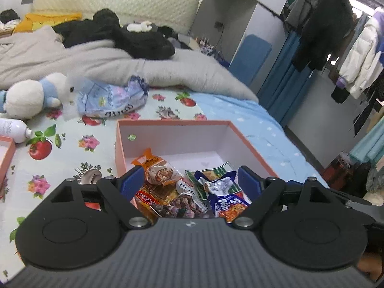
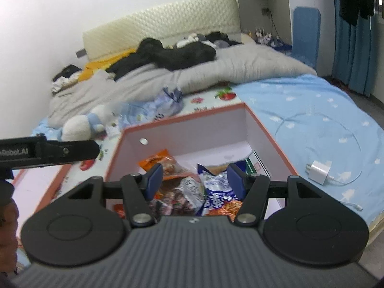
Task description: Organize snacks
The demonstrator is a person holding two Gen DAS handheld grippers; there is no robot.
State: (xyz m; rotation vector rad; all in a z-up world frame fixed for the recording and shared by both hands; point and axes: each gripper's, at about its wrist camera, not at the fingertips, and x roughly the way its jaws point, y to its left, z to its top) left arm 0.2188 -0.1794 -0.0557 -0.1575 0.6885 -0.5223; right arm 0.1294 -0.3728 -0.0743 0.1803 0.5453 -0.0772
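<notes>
A pink-rimmed box with white inner walls sits on the bed and holds several snack packets. Among them are an orange packet, a green one and a blue-and-white one. My left gripper hovers over the box's near end, open, with nothing between its blue pads. In the right wrist view the same box lies below my right gripper, which is also open and holds nothing. A crumpled blue-and-white snack bag lies on the sheet beyond the box.
A plush toy and a white bottle lie left of the box, with a pink lid at the left edge. A white charger and its cable rest on the blue sheet. A grey duvet is heaped behind.
</notes>
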